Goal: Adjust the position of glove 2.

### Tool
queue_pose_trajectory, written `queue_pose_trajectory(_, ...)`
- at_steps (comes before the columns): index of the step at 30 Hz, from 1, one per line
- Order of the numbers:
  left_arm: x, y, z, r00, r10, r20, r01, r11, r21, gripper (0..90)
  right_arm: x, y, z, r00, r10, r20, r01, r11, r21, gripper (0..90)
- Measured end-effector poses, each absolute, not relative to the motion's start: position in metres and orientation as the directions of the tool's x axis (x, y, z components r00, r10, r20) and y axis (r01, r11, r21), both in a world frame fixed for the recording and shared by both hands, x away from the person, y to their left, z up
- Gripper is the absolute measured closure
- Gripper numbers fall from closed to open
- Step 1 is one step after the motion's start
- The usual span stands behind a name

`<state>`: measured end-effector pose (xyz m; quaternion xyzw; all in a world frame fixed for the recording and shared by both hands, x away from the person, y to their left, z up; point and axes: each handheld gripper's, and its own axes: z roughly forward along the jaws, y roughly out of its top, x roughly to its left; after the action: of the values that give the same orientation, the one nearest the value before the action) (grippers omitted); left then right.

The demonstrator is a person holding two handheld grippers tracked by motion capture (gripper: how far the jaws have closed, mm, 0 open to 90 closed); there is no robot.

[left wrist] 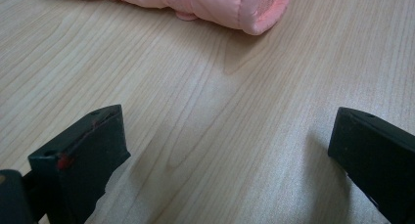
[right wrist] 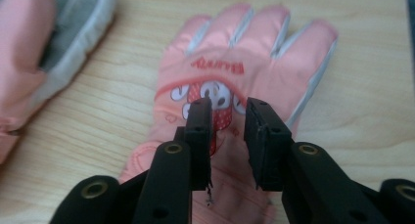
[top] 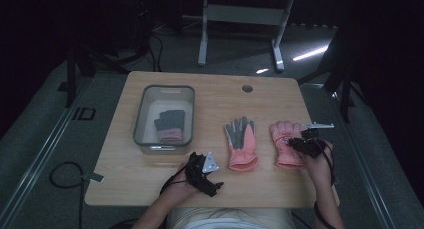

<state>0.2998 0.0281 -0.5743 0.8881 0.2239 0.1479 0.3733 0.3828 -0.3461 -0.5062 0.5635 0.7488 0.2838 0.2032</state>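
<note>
Two grippers in our hands. Right gripper (right wrist: pixel 227 111) over pink glove (right wrist: pixel 244 82), jaws parted slightly, narrow gap, nothing pinched; fabric lies beneath them. Left gripper (left wrist: pixel 225 150) spread wide above bare table (left wrist: pixel 205 111), idle. Advice, our judgement: we lower right jaws square onto glove back, bite one fold of padding near cartoon patch, lift gently so cuff trails. Glove: pink, padded, grey-edged fingers, cartoon print, flat on table right of second glove (top: pixel 241 144), palm-up, grey. Bin (top: pixel 140 120) at left holds dark glove (top: pixel 170 126).
</note>
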Motion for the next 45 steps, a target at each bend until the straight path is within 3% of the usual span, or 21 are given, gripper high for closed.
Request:
queue_pose_trajectory(5,0.300,0.028,-0.574,0.857,0.505,0.104,0.279,-0.624,0.730,0.5,0.381,-0.353,-0.490,-0.399,0.917,-0.011,0.654,0.293,0.697,66.3)
queue_pose_trajectory(11,0.300,0.028,-0.574,0.856,0.507,0.099,0.284,-0.622,0.730,0.5,0.387,-0.357,-0.485,-0.499,0.866,-0.025,0.629,0.382,0.677,61.1)
queue_pose_trajectory(21,0.300,0.029,-0.574,0.854,0.511,0.099,0.286,-0.620,0.731,0.5,0.401,-0.357,-0.516,-0.478,0.877,-0.050,0.678,0.404,0.613,58.9)
queue_pose_trajectory(32,0.300,0.028,-0.574,0.856,0.508,0.097,0.285,-0.620,0.731,0.5,0.400,-0.351,-0.526,-0.424,0.905,-0.027,0.715,0.353,0.604,80.7)
queue_pose_trajectory(45,0.301,0.029,-0.574,0.858,0.505,0.094,0.286,-0.621,0.729,0.5,0.387,-0.343,-0.497,-0.344,0.938,-0.042,0.697,0.285,0.657,86.1)
